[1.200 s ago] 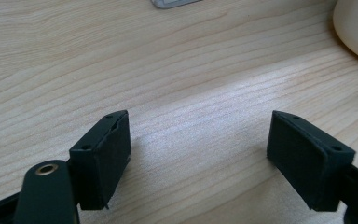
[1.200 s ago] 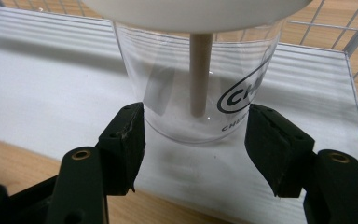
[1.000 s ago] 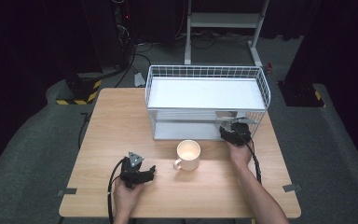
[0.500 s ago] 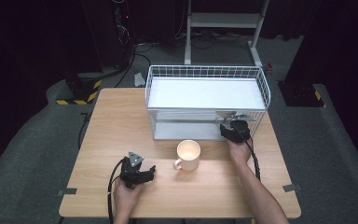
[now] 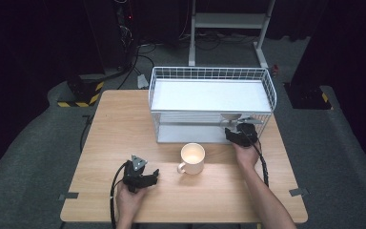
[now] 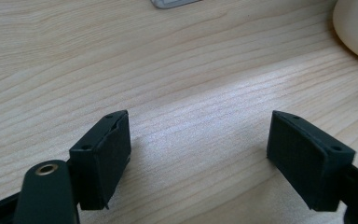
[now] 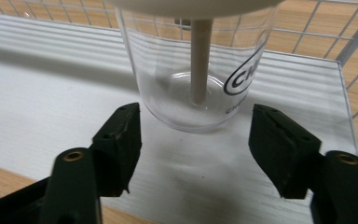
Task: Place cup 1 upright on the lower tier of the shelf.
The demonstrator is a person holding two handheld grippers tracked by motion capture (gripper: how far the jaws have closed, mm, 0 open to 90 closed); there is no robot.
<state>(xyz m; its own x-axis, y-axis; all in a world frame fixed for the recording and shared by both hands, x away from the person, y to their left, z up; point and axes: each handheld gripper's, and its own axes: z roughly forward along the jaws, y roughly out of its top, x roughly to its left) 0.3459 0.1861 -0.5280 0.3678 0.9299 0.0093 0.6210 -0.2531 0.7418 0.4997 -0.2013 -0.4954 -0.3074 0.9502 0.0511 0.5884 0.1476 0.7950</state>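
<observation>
Right claw (image 7: pixel 193 140) is sitting at the lower shelf of the white wire rack (image 5: pixel 267 83), jaws apart and just been opening, pads standing clear on either side of the clear glass cup (image 7: pixel 198 70). The cup is resting upright on the white ribbed shelf liner (image 7: pixel 42 88), near the rack's right end, with a pale stick (image 7: pixel 200 60) standing inside it and a pale lid or rim above; dark lettering shows on its side. Nothing is pressing on the glass, so this is reading as a release after placing.

Doing it well, as I judge it: keep widening until both pads are well clear of the wall, then back straight out along the shelf, level, without lifting, because the upper shelf is close overhead. No sideways drift either; the wire side is near and a nudge could tip the cup.

Left claw (image 5: pixel 140 175) is resting low over the counter (image 5: pixel 124 124) near its front edge, jaws open and empty, bare wood between the pads (image 6: pixel 105 154). The cream mug (image 5: pixel 192 158) is standing on the counter between the two hands, untouched. Left should be staying put.
</observation>
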